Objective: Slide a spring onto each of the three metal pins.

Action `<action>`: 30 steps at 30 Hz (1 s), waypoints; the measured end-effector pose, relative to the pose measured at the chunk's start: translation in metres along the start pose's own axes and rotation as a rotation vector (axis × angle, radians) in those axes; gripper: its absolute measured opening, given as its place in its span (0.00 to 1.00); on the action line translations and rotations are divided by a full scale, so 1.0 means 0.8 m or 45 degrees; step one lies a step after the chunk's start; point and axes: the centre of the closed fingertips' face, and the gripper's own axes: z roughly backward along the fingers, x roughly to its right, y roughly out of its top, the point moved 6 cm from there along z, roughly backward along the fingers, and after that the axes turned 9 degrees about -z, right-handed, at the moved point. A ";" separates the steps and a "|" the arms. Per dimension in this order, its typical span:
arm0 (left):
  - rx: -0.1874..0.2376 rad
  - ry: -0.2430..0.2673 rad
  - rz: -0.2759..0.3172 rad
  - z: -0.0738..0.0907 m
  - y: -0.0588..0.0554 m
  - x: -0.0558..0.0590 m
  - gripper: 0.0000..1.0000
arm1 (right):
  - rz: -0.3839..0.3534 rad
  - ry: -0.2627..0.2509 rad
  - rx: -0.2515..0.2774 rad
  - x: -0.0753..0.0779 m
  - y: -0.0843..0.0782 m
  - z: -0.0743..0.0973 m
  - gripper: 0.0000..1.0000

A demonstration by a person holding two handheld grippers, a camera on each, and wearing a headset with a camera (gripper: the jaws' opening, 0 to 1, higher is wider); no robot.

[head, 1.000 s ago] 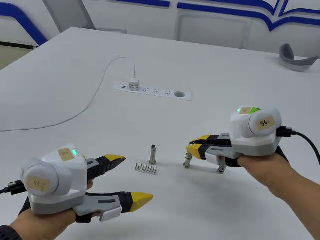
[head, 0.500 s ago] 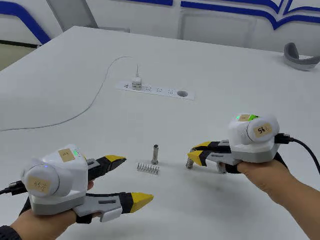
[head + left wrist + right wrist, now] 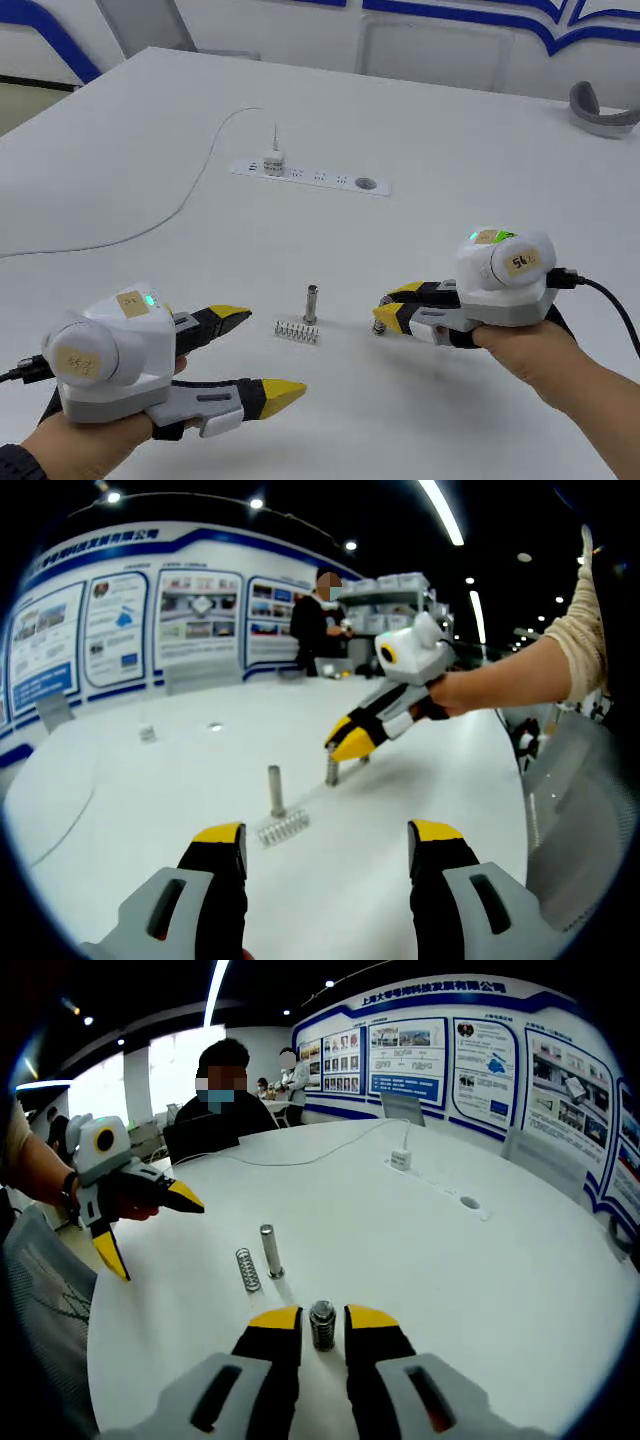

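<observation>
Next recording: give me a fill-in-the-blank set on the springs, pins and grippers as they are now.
1. The loose silver coil spring lies on the white table beside a bare metal pin that stands ____.
2. The left gripper has its jaws wide ____.
3. The right gripper has its jaws either side of a short pin already wearing a ____.
Missing words: upright; open; spring.

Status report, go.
Left gripper open, hovering. Right gripper jaws flank a sprung pin, grip unclear. Bare pin upright, loose spring lying beside it. No obstruction seen.
</observation>
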 end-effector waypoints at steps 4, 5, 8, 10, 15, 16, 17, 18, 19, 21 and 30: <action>0.003 0.002 -0.001 0.000 0.001 0.000 0.66 | 0.007 -0.017 0.027 -0.001 0.007 0.009 0.20; 0.004 0.002 -0.002 0.000 0.001 0.000 0.66 | 0.007 -0.018 0.037 -0.002 0.009 0.011 0.20; 0.003 0.000 -0.007 0.000 0.001 0.000 0.66 | 0.030 -0.018 0.076 -0.007 0.020 0.019 0.21; 0.002 -0.002 -0.010 0.000 0.001 0.001 0.66 | 0.046 -0.008 0.106 -0.014 0.027 0.023 0.21; -0.002 -0.004 -0.019 0.000 0.002 0.000 0.67 | 0.093 0.051 0.118 -0.037 0.035 0.017 0.21; -0.002 -0.004 -0.020 0.000 0.002 0.000 0.67 | 0.102 0.062 0.115 -0.041 0.035 0.015 0.21; -0.002 -0.003 -0.022 0.001 0.003 0.000 0.66 | 0.107 0.082 0.109 -0.046 0.034 0.011 0.21; -0.001 -0.002 -0.023 0.001 0.004 0.000 0.66 | 0.105 0.095 0.102 -0.049 0.033 0.007 0.21; 0.000 -0.002 -0.024 0.001 0.004 -0.001 0.66 | 0.115 0.110 0.088 -0.054 0.030 0.003 0.20; 0.000 0.001 -0.025 0.002 0.004 -0.001 0.66 | 0.127 0.131 0.062 -0.060 0.026 -0.005 0.20; -0.007 0.007 -0.021 0.004 0.001 -0.004 0.66 | 0.167 0.200 -0.036 -0.076 0.010 -0.039 0.19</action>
